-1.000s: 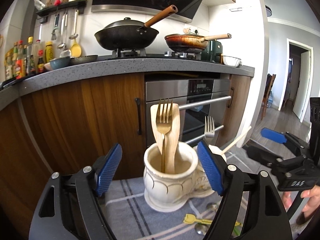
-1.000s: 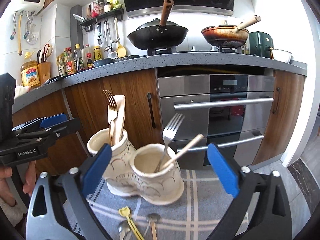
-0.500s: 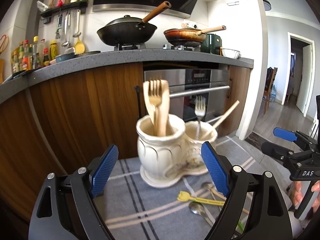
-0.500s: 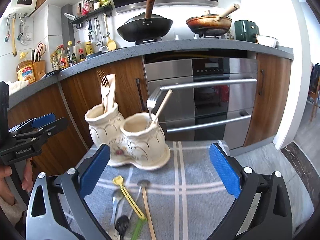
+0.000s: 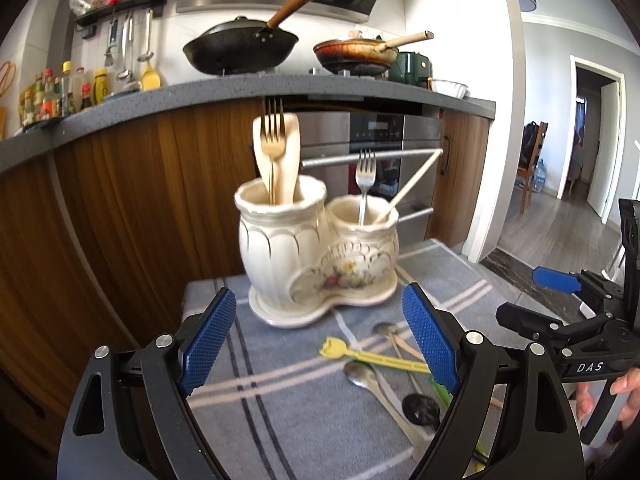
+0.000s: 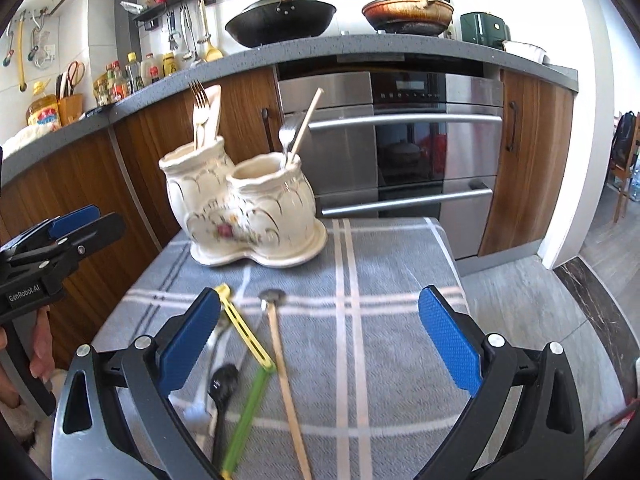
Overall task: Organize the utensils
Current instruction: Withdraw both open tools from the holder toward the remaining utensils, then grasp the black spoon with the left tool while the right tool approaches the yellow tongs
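Observation:
A cream double-pot ceramic holder (image 5: 320,248) (image 6: 240,208) stands at the far end of a grey checked cloth (image 5: 280,420) (image 6: 400,320). Its taller pot holds a gold fork (image 5: 273,140) and a wooden spatula (image 5: 290,168). The lower pot holds a silver fork (image 5: 366,176) and a wooden stick (image 5: 416,180). Loose on the cloth lie a yellow-green utensil (image 6: 244,336), a black spoon (image 6: 224,380), a wooden-handled spoon (image 6: 280,360) and a silver spoon (image 5: 360,374). My left gripper (image 5: 318,300) is open in front of the holder. My right gripper (image 6: 320,296) is open above the loose utensils. Neither holds anything.
Behind the table are wooden cabinets (image 6: 80,184), a steel oven (image 6: 400,140) and a grey counter with a black wok (image 5: 240,46) and a frying pan (image 5: 356,56). The cloth's right edge drops to a tiled floor (image 6: 520,292). A doorway (image 5: 592,140) opens at far right.
Both grippers have drawn back from the holder and sunk lower. The holder now looks smaller and farther off, and the loose utensils on the cloth have come into view.

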Demonstrator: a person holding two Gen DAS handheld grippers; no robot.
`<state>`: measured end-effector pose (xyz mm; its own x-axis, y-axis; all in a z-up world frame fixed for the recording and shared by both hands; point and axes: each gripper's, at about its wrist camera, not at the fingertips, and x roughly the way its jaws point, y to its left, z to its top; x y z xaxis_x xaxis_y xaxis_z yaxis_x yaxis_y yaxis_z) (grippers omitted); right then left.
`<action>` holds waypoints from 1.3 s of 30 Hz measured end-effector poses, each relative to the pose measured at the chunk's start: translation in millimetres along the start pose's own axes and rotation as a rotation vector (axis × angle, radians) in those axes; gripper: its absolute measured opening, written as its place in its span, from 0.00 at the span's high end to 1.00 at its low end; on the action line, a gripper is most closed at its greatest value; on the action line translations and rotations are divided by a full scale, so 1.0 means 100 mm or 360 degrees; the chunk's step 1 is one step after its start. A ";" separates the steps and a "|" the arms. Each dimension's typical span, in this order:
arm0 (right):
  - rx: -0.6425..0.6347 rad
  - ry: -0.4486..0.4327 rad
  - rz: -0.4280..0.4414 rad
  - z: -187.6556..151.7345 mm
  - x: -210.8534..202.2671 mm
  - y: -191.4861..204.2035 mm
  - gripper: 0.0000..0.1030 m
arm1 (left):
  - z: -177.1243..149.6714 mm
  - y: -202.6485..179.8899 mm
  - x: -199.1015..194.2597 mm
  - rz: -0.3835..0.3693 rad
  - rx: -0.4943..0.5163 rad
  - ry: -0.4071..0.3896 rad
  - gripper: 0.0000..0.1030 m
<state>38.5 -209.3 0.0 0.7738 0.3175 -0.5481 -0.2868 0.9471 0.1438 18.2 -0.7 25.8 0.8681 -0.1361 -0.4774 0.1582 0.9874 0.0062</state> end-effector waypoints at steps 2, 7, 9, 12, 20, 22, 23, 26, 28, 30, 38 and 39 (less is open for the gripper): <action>-0.0003 0.0019 -0.0018 -0.06 0.00 -0.04 0.05 | -0.07 -0.03 0.02 -0.0007 0.0000 0.0027 0.17; 0.0008 0.0083 -0.0053 -0.22 0.04 -0.13 0.05 | -0.34 -0.15 0.14 -0.0068 0.0014 0.0152 0.17; 0.0017 0.0115 -0.0052 -0.29 0.06 -0.16 0.05 | -0.44 -0.21 0.23 -0.0108 0.0005 0.0237 0.17; 0.0000 0.0147 -0.0034 -0.35 0.07 -0.17 0.05 | -0.56 -0.27 0.31 -0.0143 0.0009 0.0317 0.19; -0.0166 0.0296 0.0092 -0.56 0.18 0.10 0.39 | -0.68 -0.28 0.41 -0.0227 -0.0014 0.0434 0.37; -0.0203 0.0319 0.0105 -0.60 0.20 0.15 0.47 | -0.70 -0.31 0.41 -0.0240 0.0008 0.0448 0.41; -0.0210 0.0323 0.0107 -0.62 0.20 0.16 0.52 | -0.71 -0.33 0.41 -0.0253 0.0005 0.0459 0.41; -0.0216 0.0343 0.0109 -0.64 0.24 0.16 0.57 | -0.72 -0.38 0.38 -0.0320 -0.0038 0.0479 0.43; -0.0194 0.0344 0.0110 -0.64 0.25 0.12 0.57 | -0.73 -0.46 0.36 -0.0357 -0.0037 0.0504 0.49; -0.0166 0.0341 0.0110 -0.63 0.25 0.07 0.57 | -0.74 -0.55 0.37 -0.0396 -0.0026 0.0537 0.54; -0.0107 0.0327 0.0127 -0.57 0.25 -0.05 0.57 | -0.83 -0.71 0.48 -0.0323 0.0026 0.0617 0.63; -0.0112 0.0323 0.0126 -0.56 0.25 -0.05 0.57 | -0.82 -0.70 0.49 -0.0309 0.0030 0.0617 0.75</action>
<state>27.6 -208.8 -60.1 0.6199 0.3684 -0.6929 -0.3865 0.9118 0.1391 11.1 -70.3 -70.3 0.5810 -0.2754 -0.7659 0.3130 0.9443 -0.1021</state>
